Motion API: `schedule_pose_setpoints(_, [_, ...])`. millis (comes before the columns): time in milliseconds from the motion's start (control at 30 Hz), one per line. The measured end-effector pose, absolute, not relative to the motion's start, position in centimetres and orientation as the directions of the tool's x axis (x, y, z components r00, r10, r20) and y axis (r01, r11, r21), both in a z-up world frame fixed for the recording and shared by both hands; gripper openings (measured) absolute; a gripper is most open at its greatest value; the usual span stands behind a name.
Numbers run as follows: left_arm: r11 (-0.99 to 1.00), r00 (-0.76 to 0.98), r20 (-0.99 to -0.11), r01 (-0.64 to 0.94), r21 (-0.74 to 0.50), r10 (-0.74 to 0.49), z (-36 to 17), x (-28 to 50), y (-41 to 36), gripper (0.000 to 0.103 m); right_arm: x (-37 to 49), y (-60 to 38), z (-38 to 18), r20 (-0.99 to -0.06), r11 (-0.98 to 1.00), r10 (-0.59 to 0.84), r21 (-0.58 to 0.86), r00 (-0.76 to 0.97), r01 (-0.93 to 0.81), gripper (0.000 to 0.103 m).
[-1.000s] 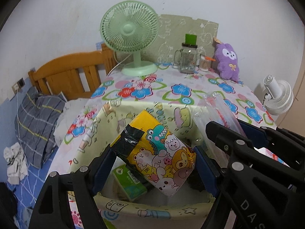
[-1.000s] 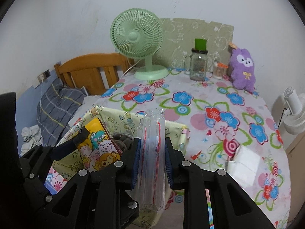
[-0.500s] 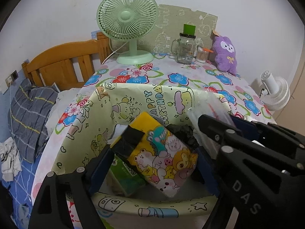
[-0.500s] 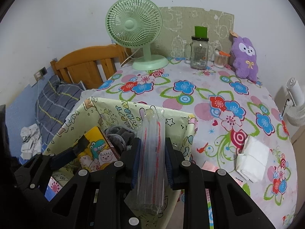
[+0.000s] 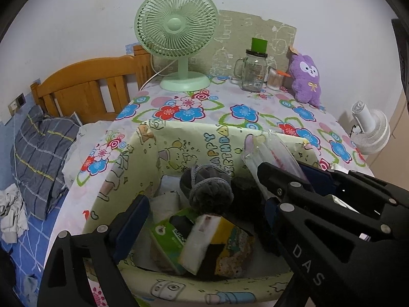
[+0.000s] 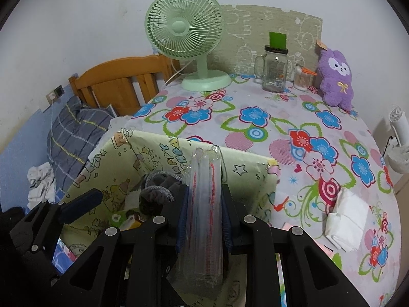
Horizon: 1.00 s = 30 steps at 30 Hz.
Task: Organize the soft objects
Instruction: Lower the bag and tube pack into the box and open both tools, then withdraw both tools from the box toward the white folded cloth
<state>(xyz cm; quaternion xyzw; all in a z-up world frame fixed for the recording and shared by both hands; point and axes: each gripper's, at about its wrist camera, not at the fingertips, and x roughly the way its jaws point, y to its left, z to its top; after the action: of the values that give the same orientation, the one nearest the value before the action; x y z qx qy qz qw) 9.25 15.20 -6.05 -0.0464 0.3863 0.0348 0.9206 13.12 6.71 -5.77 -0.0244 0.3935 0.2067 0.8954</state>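
A pale green cartoon-print box [image 5: 194, 143] stands at the table's near edge. Inside lie a yellow cartoon tissue pack [image 5: 217, 245], a green tissue pack [image 5: 166, 235] and a grey knitted bundle [image 5: 209, 186]. My left gripper [image 5: 204, 220] is open above the box, and the yellow pack lies loose below it. My right gripper [image 6: 204, 209] is shut on a clear plastic packet with red print [image 6: 204, 199], held upright over the box's right side [image 6: 245, 168]. That packet also shows in the left wrist view [image 5: 268, 151].
A green fan [image 6: 184, 28], a glass jar with a green lid [image 6: 274, 69] and a purple plush [image 6: 334, 76] stand at the table's far edge. A white tissue pack [image 6: 347, 220] lies on the floral cloth at right. A wooden bed [image 5: 84, 87] stands at left.
My left gripper has opened and let go of the yellow tissue pack, which has dropped into the box. Both grippers have moved lower over the box. The right one still holds the packet.
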Motion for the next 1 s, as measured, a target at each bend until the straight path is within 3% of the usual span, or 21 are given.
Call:
schedule_pose_setpoints(133, [0.992,0.698,-0.715,-0.119,-0.051,0.046,-6.0,9.3,15.7,0.093,13.3,7.3,-5.8,-0.710,0.905,0.373,0.135,0.597,-0.404,0.027])
schedule_pose_setpoints(233, [0.991,0.692,-0.720,-0.125,-0.050,0.052,-6.0,9.4,16.1,0.093,13.6,7.8,-5.8,-0.712,0.898,0.383,0.138,0.589,-0.418,0.035])
schedule_pose_setpoints(300, [0.990,0.694,-0.718,-0.129,-0.048,0.056,-6.0,9.4,16.2,0.093,13.8,8.0,-5.8,-0.714,0.893,0.392,0.143,0.580,-0.428,0.056])
schedule_pose_setpoints(367, [0.990,0.701,-0.710,-0.131,-0.042,0.063,-5.7,9.4,16.2,0.093,13.8,7.9,-5.7,-0.712,0.894,0.398,0.161,0.578,-0.418,0.069])
schedule_pose_setpoints(1000, [0.991,0.718,-0.692,-0.129,-0.028,0.075,-4.4,8.9,13.9,0.095,12.7,5.2,-3.9,-0.684,0.915,0.359,0.124,0.635,-0.384,0.073])
